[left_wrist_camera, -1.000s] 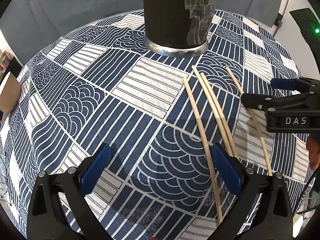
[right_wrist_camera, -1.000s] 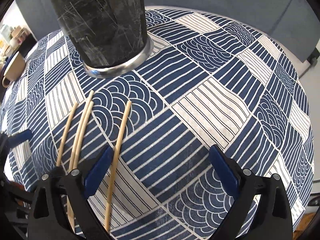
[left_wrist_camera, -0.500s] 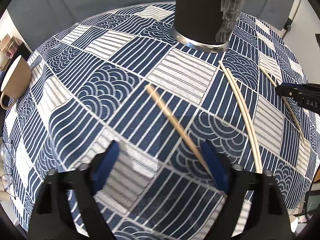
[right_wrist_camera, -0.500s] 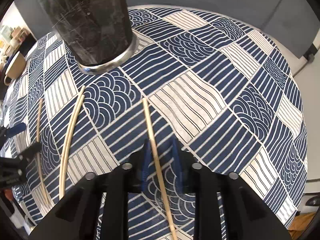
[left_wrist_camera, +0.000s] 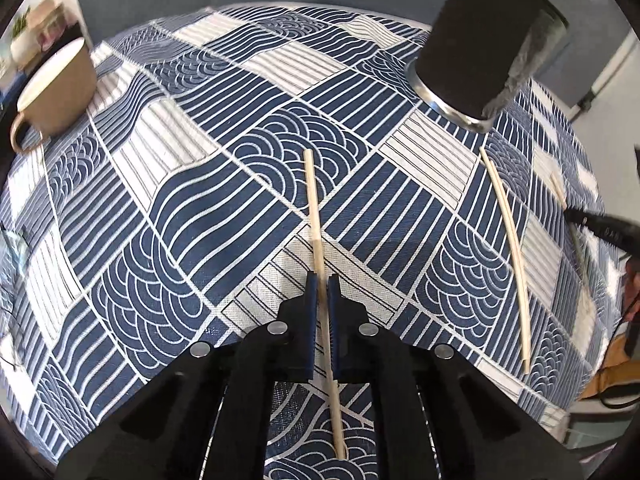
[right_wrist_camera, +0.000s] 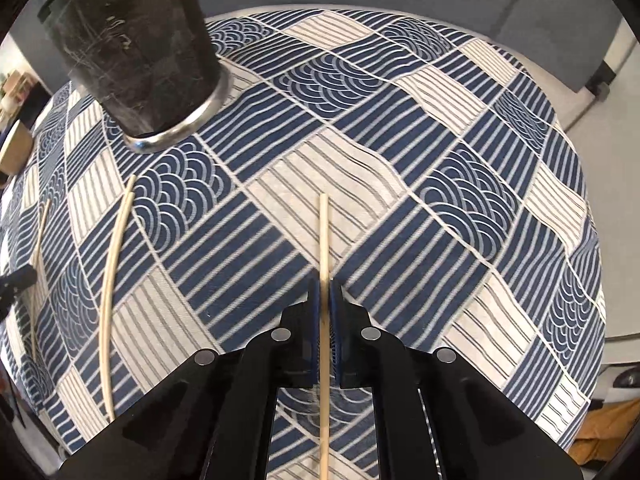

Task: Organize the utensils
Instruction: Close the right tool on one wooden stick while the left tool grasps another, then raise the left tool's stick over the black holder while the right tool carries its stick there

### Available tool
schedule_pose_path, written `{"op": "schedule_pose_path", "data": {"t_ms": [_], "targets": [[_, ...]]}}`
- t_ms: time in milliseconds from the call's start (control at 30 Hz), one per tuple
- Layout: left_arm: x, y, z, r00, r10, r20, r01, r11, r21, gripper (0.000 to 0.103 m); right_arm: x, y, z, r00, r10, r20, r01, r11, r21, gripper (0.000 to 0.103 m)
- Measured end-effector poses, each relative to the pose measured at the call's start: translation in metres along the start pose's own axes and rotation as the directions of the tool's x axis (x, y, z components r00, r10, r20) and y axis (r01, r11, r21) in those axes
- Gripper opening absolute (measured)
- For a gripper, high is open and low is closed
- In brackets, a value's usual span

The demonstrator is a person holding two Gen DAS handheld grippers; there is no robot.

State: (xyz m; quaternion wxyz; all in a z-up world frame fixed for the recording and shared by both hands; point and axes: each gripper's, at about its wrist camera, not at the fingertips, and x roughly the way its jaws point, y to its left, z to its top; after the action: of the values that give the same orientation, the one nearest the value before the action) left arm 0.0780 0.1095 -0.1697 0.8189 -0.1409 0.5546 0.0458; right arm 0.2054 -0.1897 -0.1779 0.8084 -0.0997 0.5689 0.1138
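On the counter point(left_wrist_camera: 168, 184), covered by a blue-and-white patterned cloth, both grippers now clamp a chopstick each. Left gripper point(left_wrist_camera: 322, 280): jaws have just been closing from wide open, and its left chopstick point(left_wrist_camera: 316, 220) sits pinched between the blue pads, shaft running forward past the tips and back under the gripper body. Right gripper point(right_wrist_camera: 325, 286): same story, jaws have just been closing, and they are clenched on the right chopstick point(right_wrist_camera: 324, 232), which lies nearly straight along the gripper's axis.

A second ago all four sticks lay loose in a rough group near the dark holder point(right_wrist_camera: 136, 48), and both grippers were spread open above them. Now two sticks are split off and gripped; the remaining pair of chopsticks point(right_wrist_camera: 114, 264) lies side by side on the cloth, between the two grippers, touching or nearly so. Holder stands upright on its metal base at the far side of the counter, well apart from both gripped sticks. A tan mug point(left_wrist_camera: 56, 92) sits at the far left edge, not involved.

Judgement: pick phase done for two sticks, nothing in the holder yet as far as can be seen. Next likely needs lifting and tipping each stick upright into the holder. Risk: thin round sticks may pivot in the pads.
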Motion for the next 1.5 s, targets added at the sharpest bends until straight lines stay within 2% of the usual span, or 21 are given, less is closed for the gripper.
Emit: {"op": "schedule_pose_path", "data": {"t_ms": [67, 200, 400, 600, 733, 1000, 1167, 1267, 1333, 1500], "targets": [[0.000, 0.010, 0.003, 0.999, -0.050, -0.016, 0.049, 0.996, -0.074, 0.005, -0.001, -0.008, -0.002, 1.000, 0.000, -0.008, 0.000, 1.000, 0.027, 0.004], [-0.003, 0.016, 0.006, 0.999, -0.007, -0.032, 0.004, 0.998, -0.066, 0.005, -0.004, -0.023, -0.006, 1.000, 0.000, -0.019, 0.002, 0.998, 0.058, 0.004], [-0.016, 0.038, 0.016, 1.000, -0.008, -0.008, 0.007, 0.994, -0.111, 0.005, -0.012, -0.050, -0.007, 1.000, 0.020, -0.009, -0.018, 0.990, 0.138, 0.004], [-0.038, 0.051, 0.039, 0.999, 0.006, 0.046, 0.000, 0.992, -0.127, 0.005, -0.036, -0.065, 0.012, 0.998, 0.021, 0.059, -0.029, 0.990, 0.141, 0.004], [-0.059, 0.060, 0.064, 0.995, 0.024, 0.097, -0.011, 0.992, -0.129, 0.005, -0.064, -0.072, 0.034, 0.990, 0.025, 0.139, -0.044, 0.990, 0.136, 0.004], [-0.101, 0.049, 0.119, 0.974, 0.004, 0.228, 0.025, 0.992, -0.121, 0.005, -0.128, -0.069, 0.080, 0.950, 0.054, 0.309, -0.091, 0.990, 0.108, 0.005], [-0.127, 0.018, 0.155, 0.953, -0.001, 0.302, 0.016, 0.999, -0.047, 0.005, -0.170, -0.054, 0.111, 0.908, 0.086, 0.411, -0.118, 0.992, 0.054, 0.005], [-0.134, 0.000, 0.175, 0.946, -0.021, 0.324, 0.029, 0.999, -0.020, 0.005, -0.187, -0.044, 0.125, 0.891, 0.088, 0.445, -0.106, 0.994, 0.016, 0.005], [-0.139, -0.013, 0.187, 0.941, -0.041, 0.336, 0.042, 0.999, 0.005, 0.005, -0.199, -0.035, 0.138, 0.877, 0.110, 0.468, -0.119, 0.993, -0.010, 0.005], [-0.148, -0.046, 0.213, 0.927, -0.099, 0.361, 0.085, 0.995, 0.054, 0.005, -0.210, -0.013, 0.160, 0.857, 0.160, 0.490, -0.148, 0.987, -0.062, 0.005]]}}
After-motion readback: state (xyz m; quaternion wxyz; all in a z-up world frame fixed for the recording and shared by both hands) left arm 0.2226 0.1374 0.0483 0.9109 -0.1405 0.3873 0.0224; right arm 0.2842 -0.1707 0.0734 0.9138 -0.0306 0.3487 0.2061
